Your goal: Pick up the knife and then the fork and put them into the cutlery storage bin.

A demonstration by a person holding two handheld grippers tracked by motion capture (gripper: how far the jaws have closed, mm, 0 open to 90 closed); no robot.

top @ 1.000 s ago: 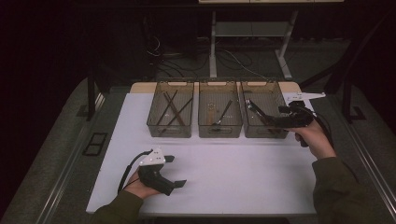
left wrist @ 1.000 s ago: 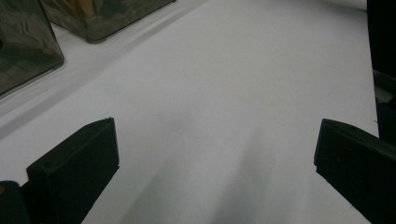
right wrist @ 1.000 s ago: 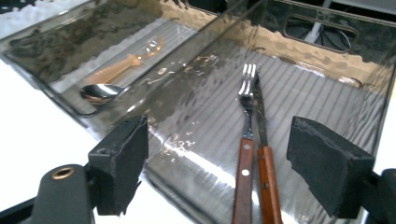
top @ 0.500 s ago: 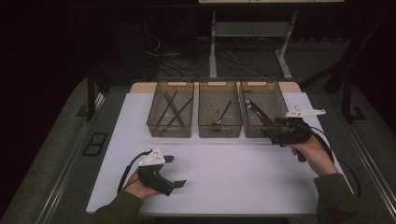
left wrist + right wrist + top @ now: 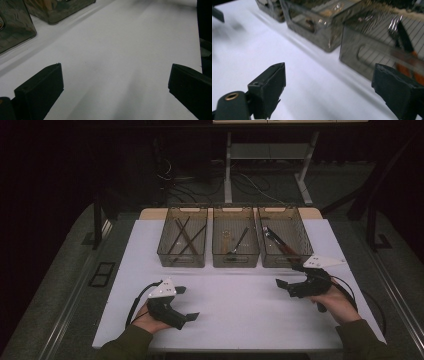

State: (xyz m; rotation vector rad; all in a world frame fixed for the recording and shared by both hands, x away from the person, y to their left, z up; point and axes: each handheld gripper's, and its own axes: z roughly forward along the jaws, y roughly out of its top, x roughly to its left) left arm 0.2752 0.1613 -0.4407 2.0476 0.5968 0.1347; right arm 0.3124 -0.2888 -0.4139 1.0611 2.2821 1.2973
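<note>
dark room, grey floor [image 5: 60, 285], metal table frame [image 5: 265, 155]

Three bins [image 5: 235, 257] side by side at the table's [image 5: 250, 315] far edge, utensils inside each.

Three smoky see-through bins stand side by side at the far edge of the white table [image 5: 240, 315]. The left bin [image 5: 182, 244] holds dark sticks, the middle bin [image 5: 235, 244] a slim utensil, and the right bin [image 5: 283, 244] a tool with reddish handles. The right claw [image 5: 288, 276] sits just near of the right bin — jaws apart, having just opened wider, nothing between them. The left claw [image 5: 185, 302] rests at the near left, jaws spread and empty.
</note>
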